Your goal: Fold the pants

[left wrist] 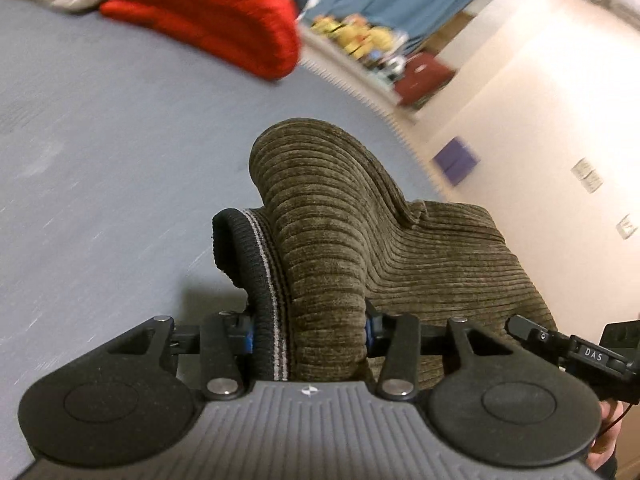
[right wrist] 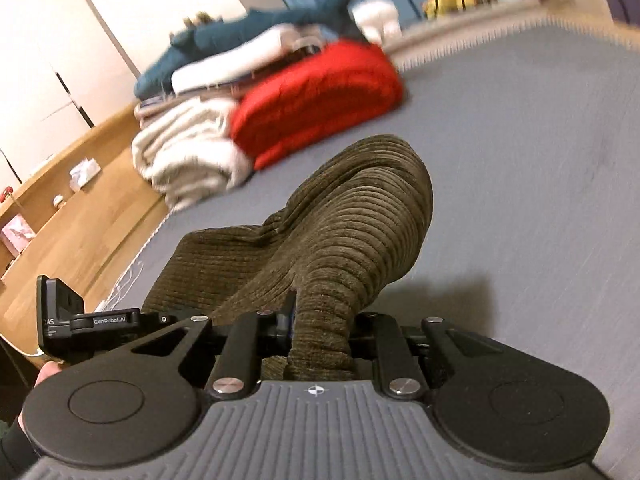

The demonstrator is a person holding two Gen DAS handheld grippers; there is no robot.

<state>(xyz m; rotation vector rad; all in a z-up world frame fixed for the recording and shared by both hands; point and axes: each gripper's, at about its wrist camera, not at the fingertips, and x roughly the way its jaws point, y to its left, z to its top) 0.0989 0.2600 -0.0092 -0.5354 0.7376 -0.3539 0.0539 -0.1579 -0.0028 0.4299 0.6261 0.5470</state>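
Note:
Olive-brown corduroy pants (left wrist: 320, 208) are lifted off the grey-blue bed cover (left wrist: 100, 160) and drape in folds from both grippers. In the left wrist view my left gripper (left wrist: 307, 332) is shut on a thick bunch of the pants, with the black striped waistband (left wrist: 256, 264) bulging out beside its left finger. In the right wrist view my right gripper (right wrist: 322, 324) is shut on a narrower fold of the same pants (right wrist: 360, 208), which rise ahead of it in a hump. Both views are blurred. A hand shows at the edge behind each gripper.
A folded red garment (right wrist: 316, 100) and a cream blanket (right wrist: 188, 152) lie at the far side of the bed cover (right wrist: 520, 160), with a teal plush and white pillows (right wrist: 248, 40) behind. Wooden floor (right wrist: 80, 208) lies past the bed's left edge. A pale wall (left wrist: 540, 100) stands on the right.

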